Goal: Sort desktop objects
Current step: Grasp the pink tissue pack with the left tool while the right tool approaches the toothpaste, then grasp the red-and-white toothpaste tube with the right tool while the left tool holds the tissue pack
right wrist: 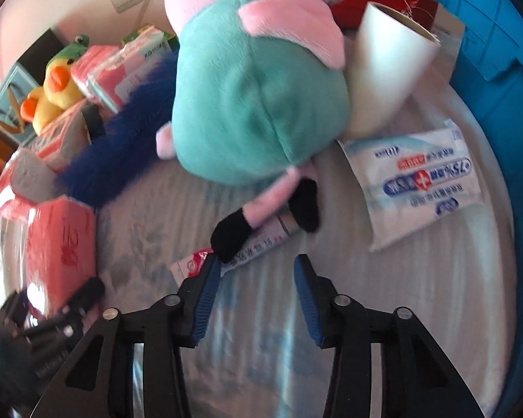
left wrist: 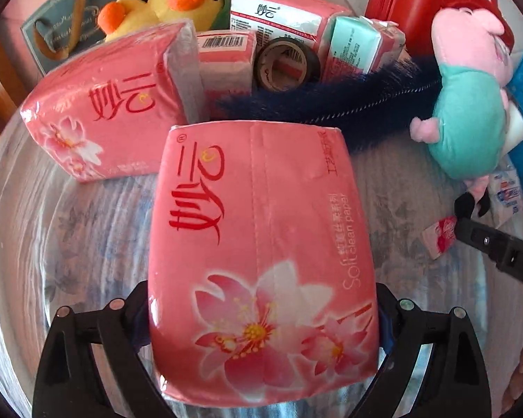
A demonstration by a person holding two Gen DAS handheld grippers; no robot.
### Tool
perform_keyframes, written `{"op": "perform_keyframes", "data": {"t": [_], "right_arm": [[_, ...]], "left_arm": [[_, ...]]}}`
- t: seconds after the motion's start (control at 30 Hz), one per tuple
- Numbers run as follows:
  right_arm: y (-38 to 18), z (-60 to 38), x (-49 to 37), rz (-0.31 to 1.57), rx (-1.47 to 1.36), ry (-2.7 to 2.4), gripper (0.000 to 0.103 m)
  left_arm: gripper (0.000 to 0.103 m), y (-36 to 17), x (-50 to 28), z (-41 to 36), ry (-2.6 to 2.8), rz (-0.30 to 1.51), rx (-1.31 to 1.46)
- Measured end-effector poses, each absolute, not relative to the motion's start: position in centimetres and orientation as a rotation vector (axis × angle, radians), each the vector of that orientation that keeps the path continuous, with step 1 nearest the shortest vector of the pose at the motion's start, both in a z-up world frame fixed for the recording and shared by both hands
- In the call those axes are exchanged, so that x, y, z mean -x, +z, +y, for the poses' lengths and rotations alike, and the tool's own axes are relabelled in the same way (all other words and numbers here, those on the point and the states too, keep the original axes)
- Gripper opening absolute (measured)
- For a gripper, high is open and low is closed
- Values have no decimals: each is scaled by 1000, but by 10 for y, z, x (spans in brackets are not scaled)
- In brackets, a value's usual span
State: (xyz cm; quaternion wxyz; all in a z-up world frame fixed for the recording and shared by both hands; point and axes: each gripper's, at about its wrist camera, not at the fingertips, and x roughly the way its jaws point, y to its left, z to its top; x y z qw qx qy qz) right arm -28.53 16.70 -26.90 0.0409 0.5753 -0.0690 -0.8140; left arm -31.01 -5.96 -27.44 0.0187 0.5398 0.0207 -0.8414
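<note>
The left gripper (left wrist: pixel 261 317) pinches a pink plastic-wrapped tissue pack with a flower print (left wrist: pixel 261 244), which fills the lower centre of the left wrist view and appears lifted above the pale patterned tabletop (left wrist: pixel 87 230). The step in hand seems to be carrying this pack to the group of like packs: a second pink tissue pack (left wrist: pixel 111 115) lies at centre left, with smaller packs and a black tape roll (left wrist: pixel 287 64) behind it. The next move probably calls for setting it just beside those, clear of the dark blue fuzzy duster (left wrist: pixel 331 104).

The right gripper (right wrist: pixel 254 275) is spread with nothing between its fingers, low centre in its view, close to a small pink-and-white sachet (right wrist: pixel 191 264) under the foot of a pink pig plush in a teal dress (right wrist: pixel 258 97).

A blue plastic crate (right wrist: pixel 498 52) stands at the upper right; its contents cannot be seen.
</note>
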Motion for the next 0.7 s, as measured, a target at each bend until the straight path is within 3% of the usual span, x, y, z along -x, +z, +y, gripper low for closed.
{"op": "perform_keyframes", "data": {"t": [0.03,0.17,0.2,0.23,0.27,0.37,0.43,0.5,0.6,0.7], "right_arm": [[-270,166,287,-225,-1751,-2495,63],[-269,166,288,-207,-1730,-2520,61],[-268,168,287,-236,-1727,-2514,52],[-266,172,285,-282,-1712,-2505,36],[-264,172,284,-288,-1698,-2499,33],[-265,166,290,-250,-1700,-2495,37],[-265,166,292,-292,-1693,-2489,48],[-265,159,292,-221,-1682,-2494,47],[-264,152,283,-55,-1671,-2485,30],[-264,164,270,-122,-1656,-2442,9]], "left_arm": [[95,-275,310,-59,-2626,60,-1659],[95,-275,312,-60,-2641,70,-1637],[95,-275,312,-61,-2643,68,-1634],[96,-275,312,-61,-2645,69,-1629],[96,-275,312,-62,-2645,71,-1623],[99,-276,314,-62,-2631,83,-1619],[100,-278,318,-59,-2630,79,-1623],[99,-278,319,-59,-2639,69,-1624],[92,-276,313,-62,-2653,69,-1616],[91,-276,297,-69,-2670,45,-1633]]}}
